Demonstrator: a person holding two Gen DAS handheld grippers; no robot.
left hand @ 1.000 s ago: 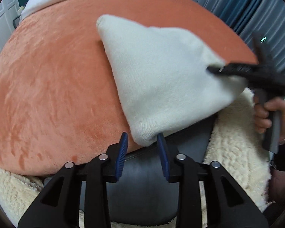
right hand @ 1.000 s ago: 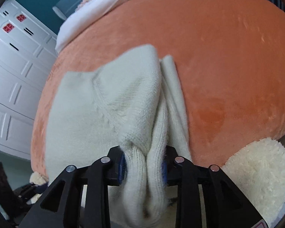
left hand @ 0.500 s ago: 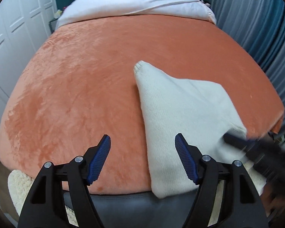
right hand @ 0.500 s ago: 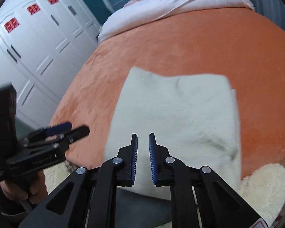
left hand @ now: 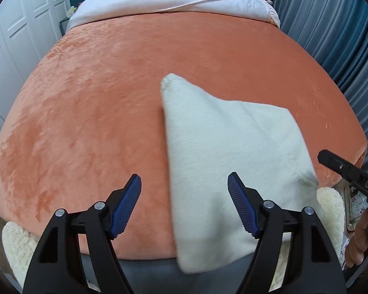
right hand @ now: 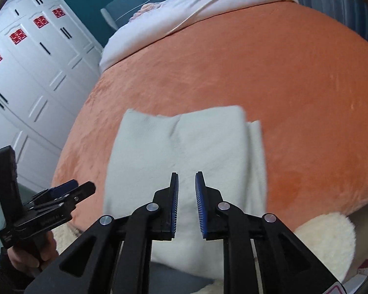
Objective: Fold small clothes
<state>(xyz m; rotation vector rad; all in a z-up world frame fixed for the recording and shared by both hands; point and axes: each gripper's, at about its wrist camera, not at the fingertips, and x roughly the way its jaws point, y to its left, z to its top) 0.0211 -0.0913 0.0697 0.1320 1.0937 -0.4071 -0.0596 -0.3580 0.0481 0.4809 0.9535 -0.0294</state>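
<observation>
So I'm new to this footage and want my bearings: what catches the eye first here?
The big orange plush blanket covering the bed dominates both views. On its near edge lies a folded cream knit garment, one end hanging over the bed's edge. The left gripper gapes wide above it, while the right gripper hangs slightly parted, holding nothing.

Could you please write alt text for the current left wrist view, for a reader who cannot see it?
A folded cream knit garment lies on an orange plush bedspread, its near end hanging over the edge. The left gripper hovers open above it, holding nothing, while the right gripper shows at the right edge.
</observation>
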